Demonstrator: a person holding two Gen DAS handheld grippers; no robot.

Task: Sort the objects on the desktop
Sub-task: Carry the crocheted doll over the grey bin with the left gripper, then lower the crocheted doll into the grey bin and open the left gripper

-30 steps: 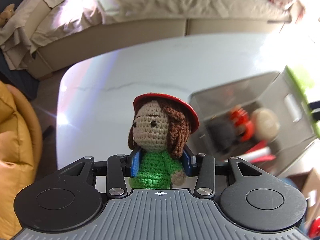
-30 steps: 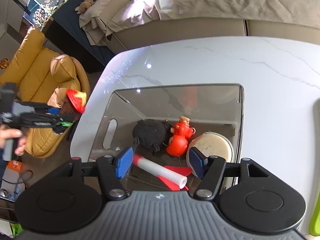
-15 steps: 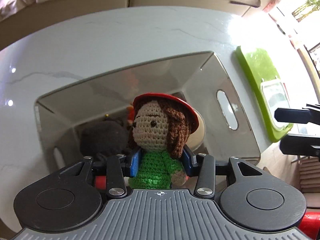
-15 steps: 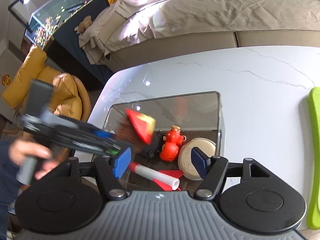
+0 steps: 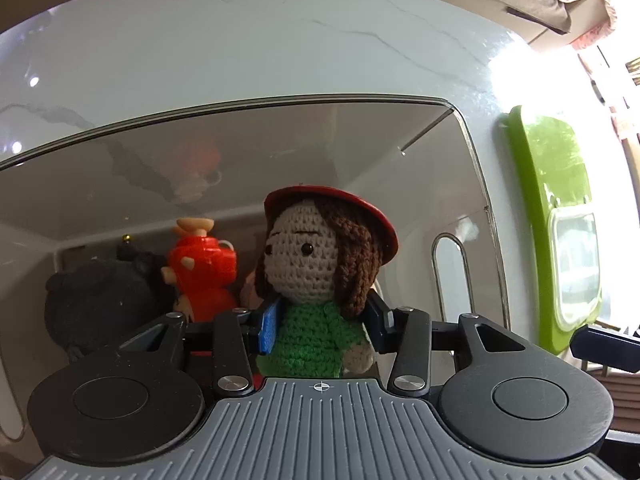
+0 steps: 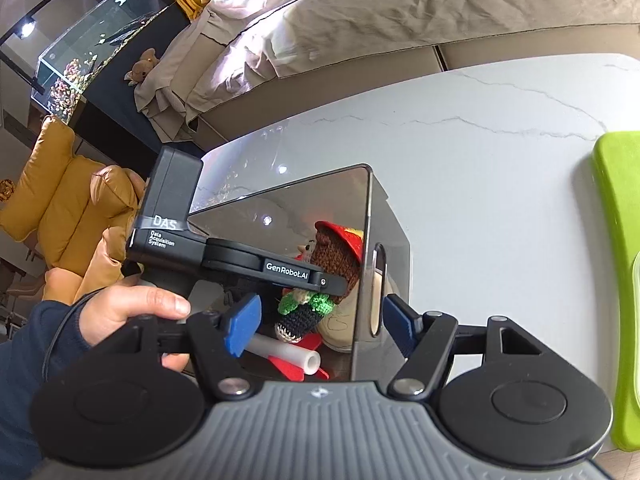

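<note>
My left gripper (image 5: 320,320) is shut on a crochet doll (image 5: 316,264) with a red hat, brown hair and green body, and holds it inside the clear grey bin (image 5: 248,108). The right wrist view shows the left gripper (image 6: 308,292) and the doll (image 6: 336,256) down in the bin (image 6: 384,208). In the bin lie a red toy figure (image 5: 200,272), a black plush (image 5: 96,300), a white tube (image 6: 288,354) and a cream round object (image 6: 340,332). My right gripper (image 6: 320,324) is open and empty, above the bin's near side.
The bin stands on a white marble table (image 6: 480,152). A green tray (image 6: 620,240) lies to the right of the bin, also in the left wrist view (image 5: 560,220). A beige sofa (image 6: 400,12) runs behind the table and a yellow armchair (image 6: 52,200) stands at the left.
My left gripper has carried the doll from beside the table over the bin and down into it. The right gripper has pulled back a little and stayed open.
</note>
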